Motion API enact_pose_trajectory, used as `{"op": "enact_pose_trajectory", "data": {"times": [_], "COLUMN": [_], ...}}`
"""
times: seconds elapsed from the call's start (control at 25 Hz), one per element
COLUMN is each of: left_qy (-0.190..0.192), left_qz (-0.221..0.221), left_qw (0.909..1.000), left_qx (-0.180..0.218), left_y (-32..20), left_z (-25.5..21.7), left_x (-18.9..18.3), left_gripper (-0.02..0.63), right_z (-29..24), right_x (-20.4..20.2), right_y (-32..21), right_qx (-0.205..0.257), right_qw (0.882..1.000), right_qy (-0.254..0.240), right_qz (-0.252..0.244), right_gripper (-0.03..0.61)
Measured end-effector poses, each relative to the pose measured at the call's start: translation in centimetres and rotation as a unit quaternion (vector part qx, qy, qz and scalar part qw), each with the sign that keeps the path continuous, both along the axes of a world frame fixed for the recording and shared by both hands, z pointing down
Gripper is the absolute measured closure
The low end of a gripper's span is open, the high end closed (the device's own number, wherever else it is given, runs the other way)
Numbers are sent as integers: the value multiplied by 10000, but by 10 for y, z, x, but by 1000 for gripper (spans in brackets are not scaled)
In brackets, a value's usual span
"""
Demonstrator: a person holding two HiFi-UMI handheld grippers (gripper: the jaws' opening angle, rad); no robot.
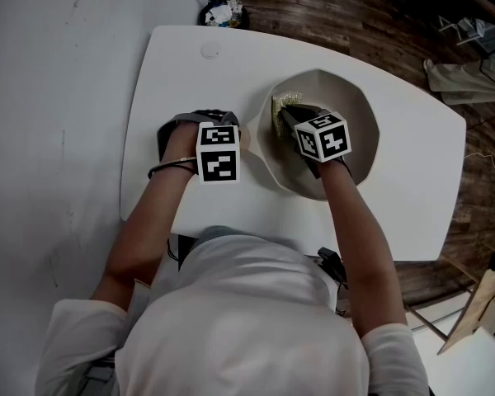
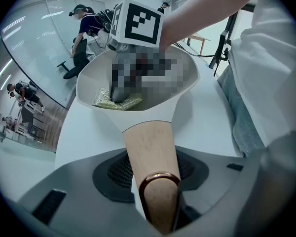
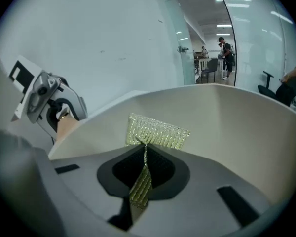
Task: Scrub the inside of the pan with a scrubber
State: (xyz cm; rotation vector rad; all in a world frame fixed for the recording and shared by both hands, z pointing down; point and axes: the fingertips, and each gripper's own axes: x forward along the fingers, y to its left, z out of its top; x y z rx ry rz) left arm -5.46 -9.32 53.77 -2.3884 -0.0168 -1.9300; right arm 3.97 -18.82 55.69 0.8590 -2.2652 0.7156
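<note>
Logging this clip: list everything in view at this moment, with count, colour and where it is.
table: one, white, filling the middle of the head view
pan: one, off-white, on the table's right half
pan handle: one, pale wood with a copper-coloured ring, pointing towards the left gripper
scrubber: one, glittery yellow-green, inside the pan against its wall
floor: dark wood planks, beyond the table
bystanders: at least two, dark-clothed, far in the background
left gripper: one, grey, closed on the pan handle
right gripper: one, grey, inside the pan, pinching the scrubber
forearms: two, bare, below white sleeves
</note>
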Motion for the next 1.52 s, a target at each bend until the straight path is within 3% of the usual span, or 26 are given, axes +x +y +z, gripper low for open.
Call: {"op": "enact_pose_trajectory", "data": {"times": [0.28,0.56,1.08,1.52], "left_qy": [-125,-176,-134,0], "left_qz": [8,-55,-380,-390], "left_qw": [9999,9998,9992,9991], "left_qx": [52,21,19,-191], "left_y": [0,-1,-3,1], "left_z": [1,1,2,3], "left_x": [-1,-1,2,4], "left_gripper": [426,428,430,439], "right_z": [-9,-13,-6,6], "right_x": [-21,-28,-11,38], "right_y": [30,60,117,169], "right_qx": [-712,-1337,-2287,-3168], "right_qw": [9897,9779,9597,9176], "right_qy": [-1240,-1587,-780,590], "right_qz": [58,-249,-1433,-2329], "right_gripper": [552,552,552,552]}}
